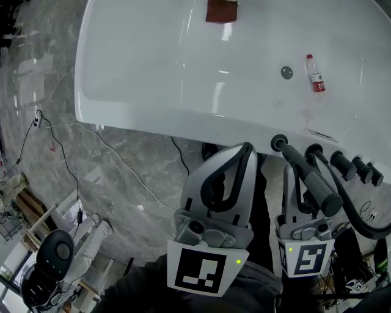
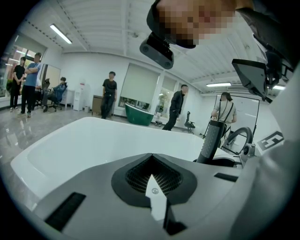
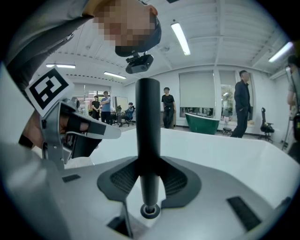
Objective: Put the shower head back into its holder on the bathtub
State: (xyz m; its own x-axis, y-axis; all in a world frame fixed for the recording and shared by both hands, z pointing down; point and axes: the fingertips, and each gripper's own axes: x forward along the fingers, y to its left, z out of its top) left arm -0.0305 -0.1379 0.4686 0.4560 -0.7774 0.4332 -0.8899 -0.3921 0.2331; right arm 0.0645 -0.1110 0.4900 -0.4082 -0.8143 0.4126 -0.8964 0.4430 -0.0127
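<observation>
Shower head in right claw's grip near holder; left claw closed, empty.

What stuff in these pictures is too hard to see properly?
- Bottle in the bathtub, head view: its label is too small to read.
- Brown thing, head view: cut off by the top edge, so what it is stays unclear.
- Hose, head view: runs off the right edge, so its end is unseen.

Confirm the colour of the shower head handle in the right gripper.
The shower head handle is black, clearest in the right gripper view.
</observation>
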